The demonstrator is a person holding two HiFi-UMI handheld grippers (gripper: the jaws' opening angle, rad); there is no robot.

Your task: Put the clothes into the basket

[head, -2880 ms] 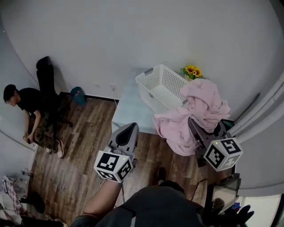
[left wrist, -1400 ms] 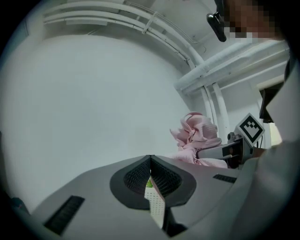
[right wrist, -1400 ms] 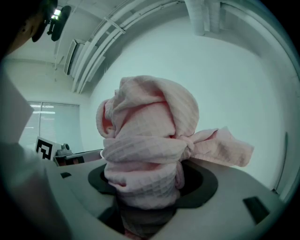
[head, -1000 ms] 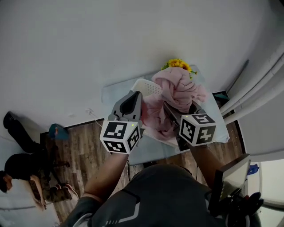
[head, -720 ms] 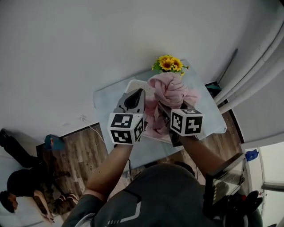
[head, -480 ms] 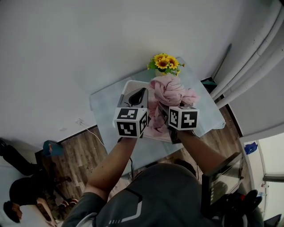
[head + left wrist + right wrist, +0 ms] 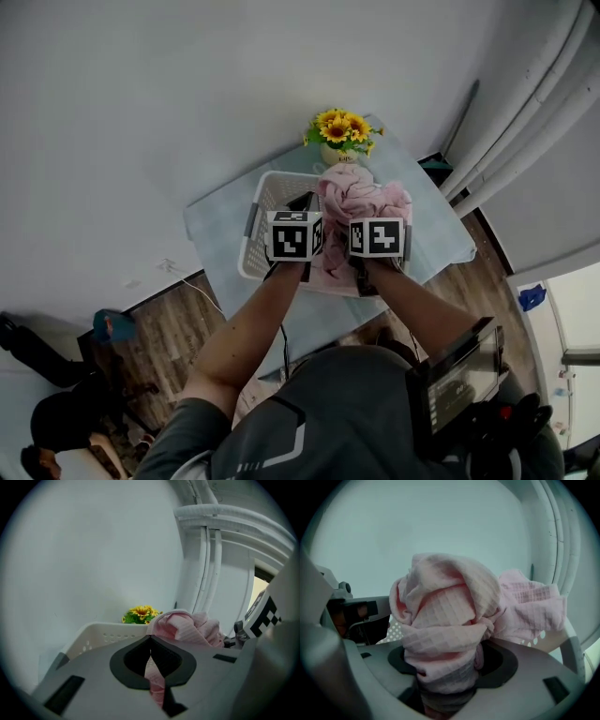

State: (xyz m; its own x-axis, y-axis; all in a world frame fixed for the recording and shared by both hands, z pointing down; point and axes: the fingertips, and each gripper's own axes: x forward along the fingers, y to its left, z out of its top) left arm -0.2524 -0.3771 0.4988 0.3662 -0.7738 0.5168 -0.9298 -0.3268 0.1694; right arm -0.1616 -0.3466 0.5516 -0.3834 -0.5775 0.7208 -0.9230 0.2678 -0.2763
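Note:
A bunched pink cloth (image 7: 361,199) hangs over the right end of the white basket (image 7: 265,223) on the pale blue table (image 7: 433,236). My right gripper (image 7: 358,223) is shut on a thick wad of this cloth (image 7: 445,616), which hides its fingertips. Close beside it on the left, my left gripper (image 7: 305,204) is shut on a thin strip of the same cloth (image 7: 153,674). The rest of the cloth (image 7: 187,627) bulges above the basket rim (image 7: 108,637). In the right gripper view the basket's dotted wall (image 7: 548,641) shows behind the cloth.
A vase of sunflowers (image 7: 339,131) stands on the table just behind the basket. White pipes (image 7: 525,112) run along the wall on the right. A screen (image 7: 459,375) sits at my lower right. A seated person (image 7: 56,431) and a blue object (image 7: 111,326) are on the wooden floor, lower left.
Both grippers have drawn closer together and moved forward over the basket with the pink cloth. The table and basket now lie straight ahead, nearer the middle of the head view.

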